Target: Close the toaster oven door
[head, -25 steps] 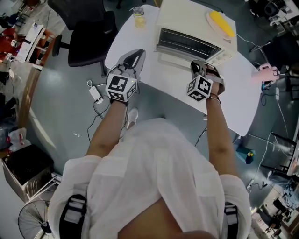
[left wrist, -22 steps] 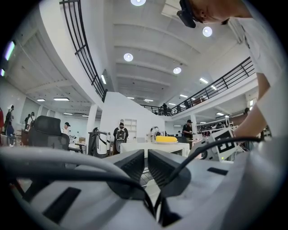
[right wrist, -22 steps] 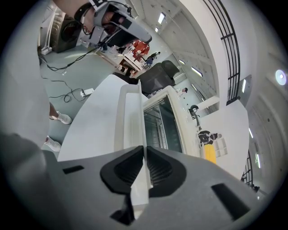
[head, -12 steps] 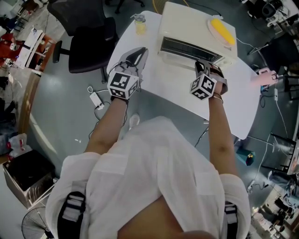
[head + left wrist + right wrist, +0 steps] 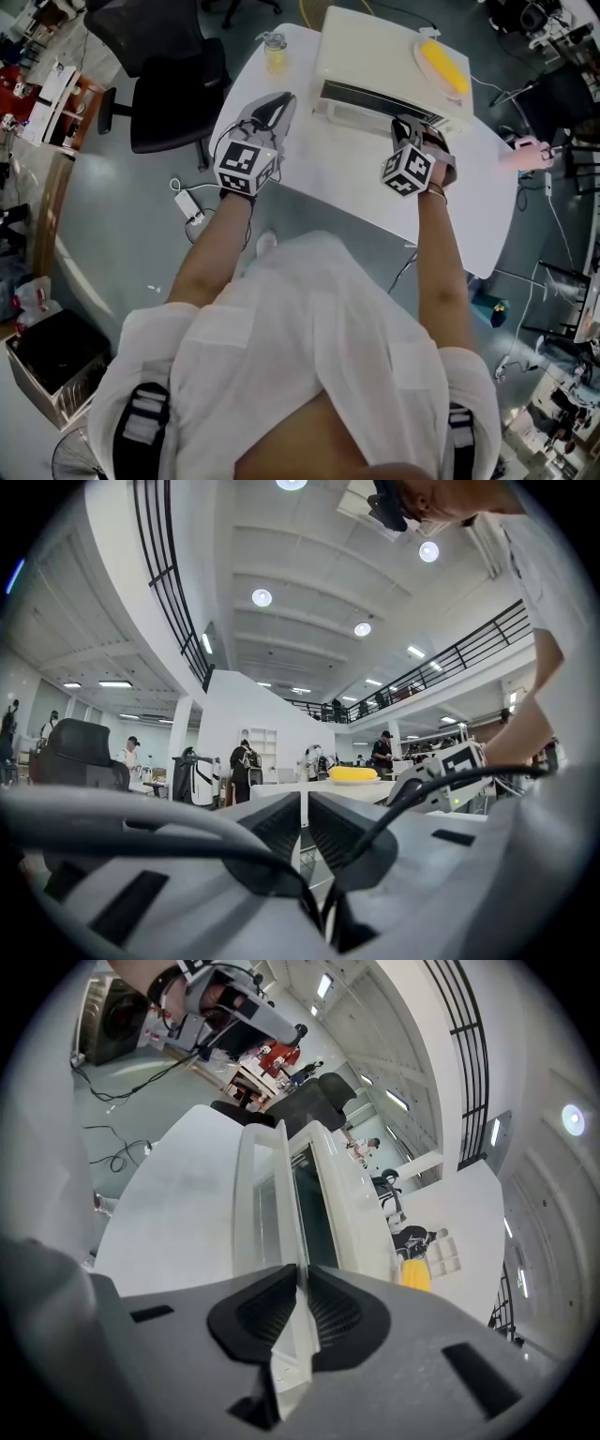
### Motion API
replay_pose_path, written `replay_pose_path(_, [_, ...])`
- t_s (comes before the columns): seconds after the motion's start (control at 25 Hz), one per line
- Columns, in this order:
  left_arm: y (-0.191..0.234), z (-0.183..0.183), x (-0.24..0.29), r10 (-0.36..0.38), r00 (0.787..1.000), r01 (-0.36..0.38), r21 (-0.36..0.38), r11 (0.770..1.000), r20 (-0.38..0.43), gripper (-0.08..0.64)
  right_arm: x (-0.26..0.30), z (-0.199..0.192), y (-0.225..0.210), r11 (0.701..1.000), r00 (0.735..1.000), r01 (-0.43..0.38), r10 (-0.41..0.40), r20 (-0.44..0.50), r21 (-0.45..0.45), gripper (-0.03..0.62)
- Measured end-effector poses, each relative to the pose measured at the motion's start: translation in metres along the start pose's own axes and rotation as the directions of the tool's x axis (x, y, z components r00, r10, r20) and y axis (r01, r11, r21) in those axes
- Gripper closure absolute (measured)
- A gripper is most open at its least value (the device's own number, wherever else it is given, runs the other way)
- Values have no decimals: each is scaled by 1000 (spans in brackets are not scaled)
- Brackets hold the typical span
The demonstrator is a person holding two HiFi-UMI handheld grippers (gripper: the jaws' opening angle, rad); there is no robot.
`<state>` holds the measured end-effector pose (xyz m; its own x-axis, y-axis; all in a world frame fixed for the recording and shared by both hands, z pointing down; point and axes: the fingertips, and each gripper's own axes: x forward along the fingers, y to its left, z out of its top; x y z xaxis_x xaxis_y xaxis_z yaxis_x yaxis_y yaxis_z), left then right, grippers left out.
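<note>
A cream toaster oven [image 5: 384, 47] stands at the far side of the white table [image 5: 469, 197]. Its glass door [image 5: 361, 101] stands almost upright against the oven front. My right gripper [image 5: 405, 129] is at the door's right end. In the right gripper view the door's white edge [image 5: 267, 1194] runs between the pads, which still touch it while the right gripper [image 5: 302, 1288] jaws are opening. My left gripper [image 5: 275, 105] rests over the table's left part, apart from the oven. The left gripper [image 5: 305, 822] is shut on nothing.
A yellow object on a plate [image 5: 442, 52] lies on top of the oven. A small jar with yellow liquid [image 5: 274, 52] stands at the table's far left corner. A black office chair [image 5: 169, 75] is left of the table. Cables and a power adapter [image 5: 190, 202] lie on the floor.
The oven door has swung up from lying open to almost upright. My right gripper has moved forward and up with it. The left gripper has barely shifted.
</note>
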<state>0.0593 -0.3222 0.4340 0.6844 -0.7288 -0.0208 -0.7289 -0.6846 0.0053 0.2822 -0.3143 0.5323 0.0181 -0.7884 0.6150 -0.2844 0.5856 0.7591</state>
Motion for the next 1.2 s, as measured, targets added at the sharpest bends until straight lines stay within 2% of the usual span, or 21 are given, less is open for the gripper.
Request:
replay_pose_path(0.36, [5, -3, 9, -11, 1000, 11, -10, 1000, 1, 535, 6, -1, -13, 999, 1000, 8, -7, -21, 54, 546])
replay_pose_path(0.84, [20, -3, 12, -1, 1000, 1, -8, 1000, 5, 535, 16, 3, -28, 998, 996, 58, -55, -68, 35, 544])
replay_pose_path(1.2, [21, -3, 13, -8, 1000, 8, 4, 1000, -1, 535, 19, 3, -39, 994, 991, 105, -103, -81, 13, 497])
